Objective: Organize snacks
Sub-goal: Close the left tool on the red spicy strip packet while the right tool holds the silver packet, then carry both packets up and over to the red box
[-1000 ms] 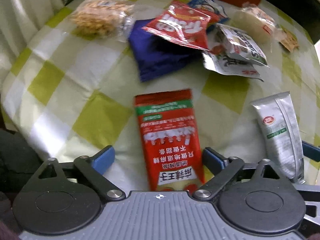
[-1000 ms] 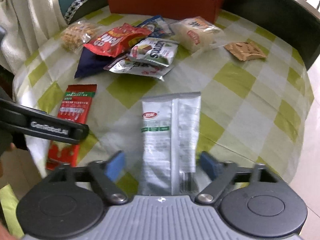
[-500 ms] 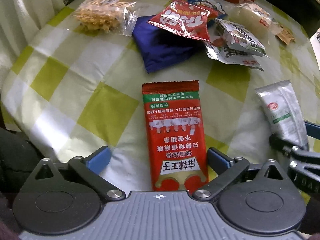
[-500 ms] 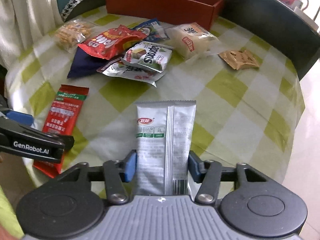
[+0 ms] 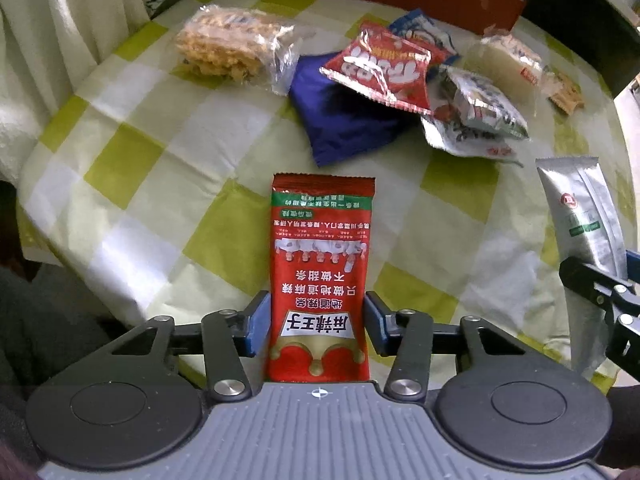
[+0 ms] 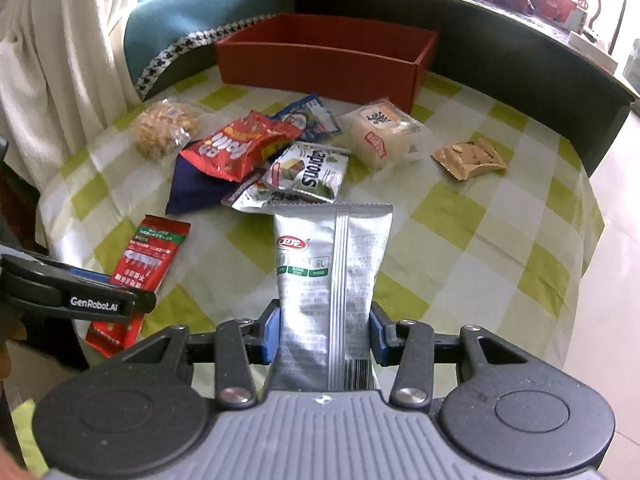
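My left gripper [image 5: 318, 326] is shut on a long red snack packet [image 5: 320, 264], its blue pads pressed on both edges near the table's front. The same packet shows in the right wrist view [image 6: 140, 268]. My right gripper [image 6: 323, 334] is shut on a silver snack packet [image 6: 330, 276] and holds it lifted and upright above the cloth. That silver packet also shows at the right of the left wrist view [image 5: 584, 232]. A red open box [image 6: 320, 64] stands at the back of the table.
A pile lies mid-table: red chip bag [image 6: 236, 148], dark blue bag [image 6: 192, 188], white-green packet [image 6: 312, 170], blue packet [image 6: 308, 116]. A clear bag of fried snacks [image 6: 164, 132], a pale cake pack [image 6: 380, 132] and a brown packet [image 6: 470, 158] lie around it. The table's right edge drops off.
Both grippers closed from open onto their packets. The right gripper has lifted the silver packet upright; the left gripper's packet has risen slightly toward the camera.
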The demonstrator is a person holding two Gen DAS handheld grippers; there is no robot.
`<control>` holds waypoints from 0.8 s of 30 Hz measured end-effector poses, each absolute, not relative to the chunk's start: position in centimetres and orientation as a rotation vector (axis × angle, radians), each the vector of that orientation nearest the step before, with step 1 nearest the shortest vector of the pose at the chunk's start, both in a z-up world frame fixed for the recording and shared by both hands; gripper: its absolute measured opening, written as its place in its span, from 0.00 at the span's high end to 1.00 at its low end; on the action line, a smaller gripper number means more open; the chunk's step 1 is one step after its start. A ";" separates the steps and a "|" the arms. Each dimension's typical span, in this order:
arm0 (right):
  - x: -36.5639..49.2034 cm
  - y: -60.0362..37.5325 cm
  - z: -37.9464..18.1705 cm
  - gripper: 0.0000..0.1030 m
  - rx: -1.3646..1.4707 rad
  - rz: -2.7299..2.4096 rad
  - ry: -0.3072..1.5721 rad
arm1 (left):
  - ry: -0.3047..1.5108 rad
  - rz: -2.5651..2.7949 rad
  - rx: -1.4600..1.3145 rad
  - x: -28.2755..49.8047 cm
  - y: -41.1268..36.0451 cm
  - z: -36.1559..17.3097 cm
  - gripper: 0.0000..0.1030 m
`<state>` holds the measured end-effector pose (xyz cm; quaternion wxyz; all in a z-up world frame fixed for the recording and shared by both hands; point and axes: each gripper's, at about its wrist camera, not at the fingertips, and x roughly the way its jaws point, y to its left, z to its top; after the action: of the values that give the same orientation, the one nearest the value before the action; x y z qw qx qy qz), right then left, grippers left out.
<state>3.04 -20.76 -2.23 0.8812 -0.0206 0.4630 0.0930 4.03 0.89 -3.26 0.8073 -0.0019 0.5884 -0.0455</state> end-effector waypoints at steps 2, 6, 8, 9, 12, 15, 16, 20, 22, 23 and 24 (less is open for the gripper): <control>3.3 -20.7 -2.0 0.56 -0.030 0.200 0.957 | 1.256 -0.098 -0.029 4.6 0.8 -3.2 0.45; 3.8 -20.0 -1.3 0.56 -0.028 0.222 0.931 | 1.227 -0.112 -0.066 5.8 0.9 -2.2 0.46; 4.0 -19.7 -1.0 0.56 -0.025 0.230 0.926 | 1.221 -0.123 -0.084 5.9 1.0 -1.6 0.46; 4.1 -19.7 -0.9 0.56 -0.021 0.235 0.922 | 1.215 -0.127 -0.091 5.9 1.0 -1.3 0.46; 4.2 -19.5 -0.3 0.56 -0.009 0.243 0.901 | 1.197 -0.141 -0.104 5.9 1.0 -0.3 0.46; 4.2 -19.6 0.0 0.56 0.000 0.241 0.892 | 1.184 -0.152 -0.108 6.2 0.8 0.2 0.47; 4.1 -19.6 0.1 0.56 0.003 0.241 0.890 | 1.179 -0.154 -0.103 6.1 0.8 0.3 0.47; 3.9 -19.9 0.2 0.56 0.010 0.238 0.885 | 1.176 -0.157 -0.102 6.1 0.8 0.4 0.47; 3.8 -20.0 0.2 0.56 0.010 0.236 0.885 | 1.180 -0.164 -0.103 6.0 0.9 0.3 0.47; 3.8 -20.0 0.1 0.56 0.009 0.237 0.889 | 1.178 -0.165 -0.102 6.0 0.9 0.3 0.47; 3.8 -20.0 0.0 0.56 0.008 0.238 0.893 | 1.176 -0.159 -0.091 5.9 0.8 0.2 0.47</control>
<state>3.83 -20.00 0.02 0.8951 0.0040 0.4308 0.1149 5.95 0.75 0.23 0.8282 -0.0426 0.5538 -0.0747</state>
